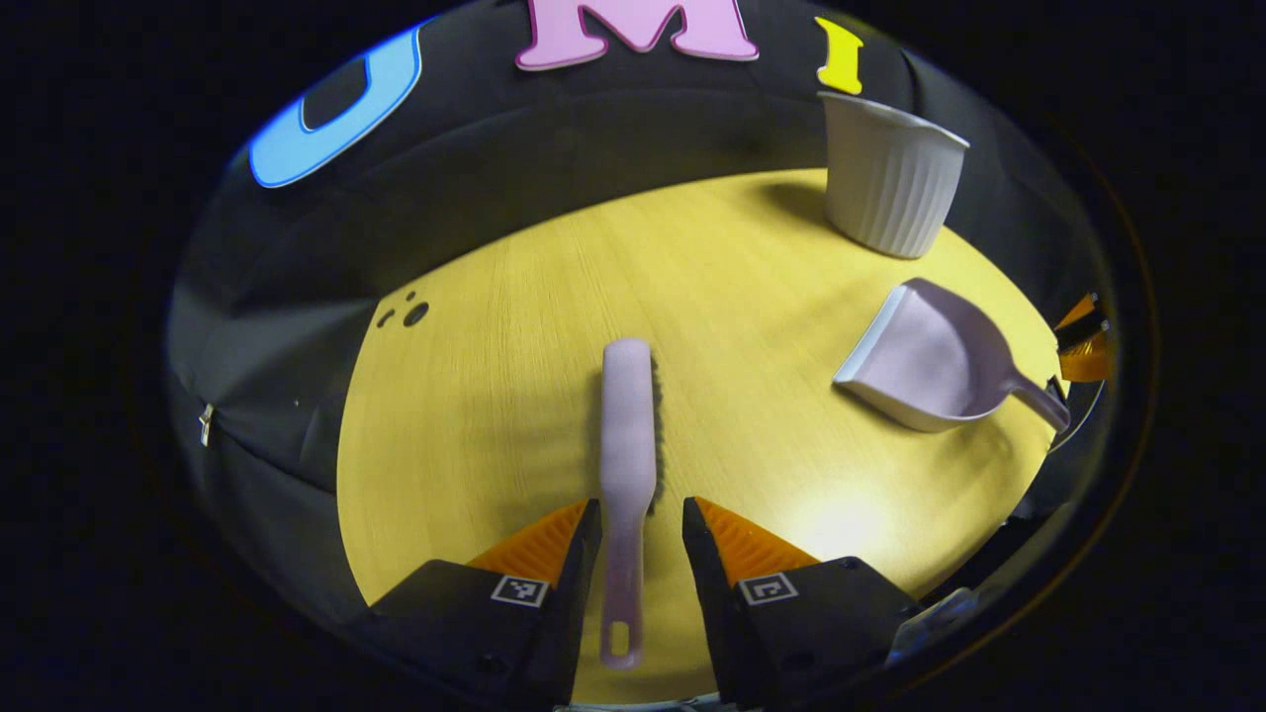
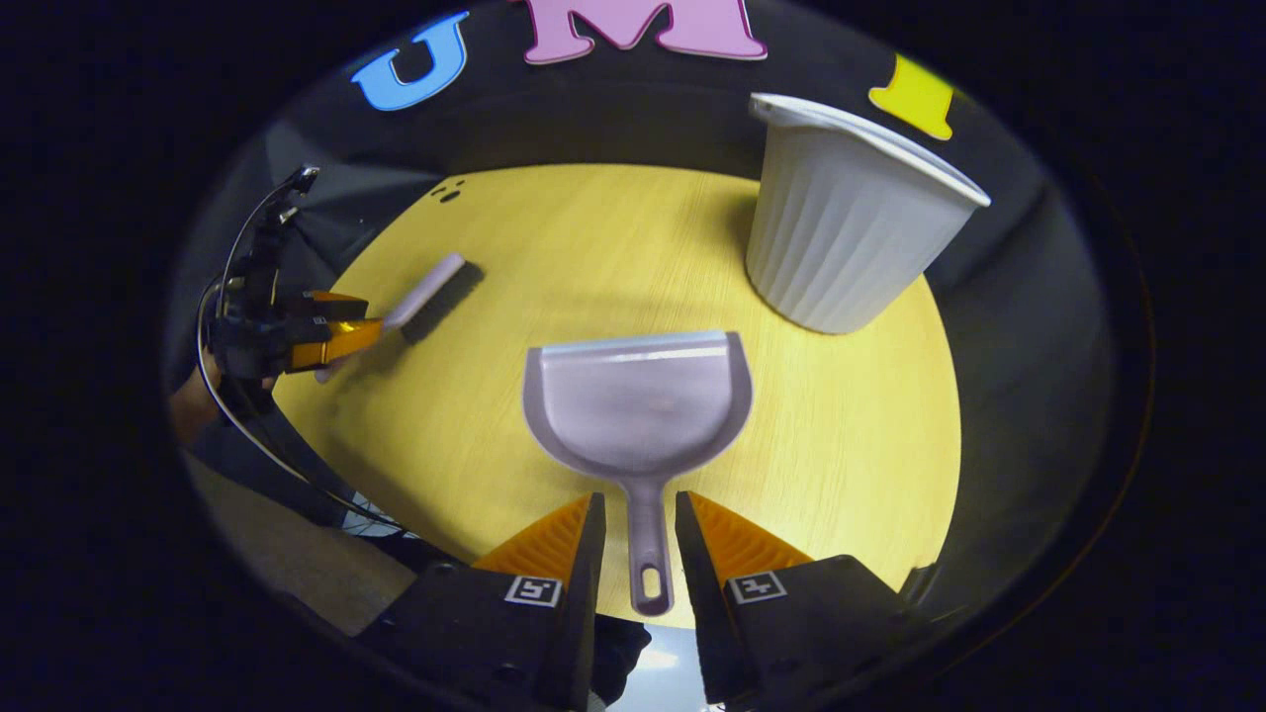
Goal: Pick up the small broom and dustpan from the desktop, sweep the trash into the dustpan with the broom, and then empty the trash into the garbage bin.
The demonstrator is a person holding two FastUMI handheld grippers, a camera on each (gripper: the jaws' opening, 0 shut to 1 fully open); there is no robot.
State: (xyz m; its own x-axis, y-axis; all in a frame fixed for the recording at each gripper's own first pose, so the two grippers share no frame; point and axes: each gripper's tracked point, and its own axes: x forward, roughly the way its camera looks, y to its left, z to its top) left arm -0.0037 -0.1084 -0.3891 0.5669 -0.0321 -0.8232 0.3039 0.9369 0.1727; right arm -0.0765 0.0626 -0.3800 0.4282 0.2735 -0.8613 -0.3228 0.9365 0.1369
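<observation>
A pale lilac broom lies bristle-side down on the round yellow table. Its handle runs back between the fingers of my left gripper, which is open around it with small gaps on both sides. The lilac dustpan lies flat with its mouth facing away. My right gripper straddles the pan's handle, open, with the jaws not pressing on it. A few dark specks of trash lie at the table's far left edge. The white ribbed bin stands upright at the back right.
From the right gripper view, the left gripper, with a hand and cables behind it, sits at the table's left rim by the broom. The dustpan lies close in front of the bin. Bare wood stretches between broom and dustpan.
</observation>
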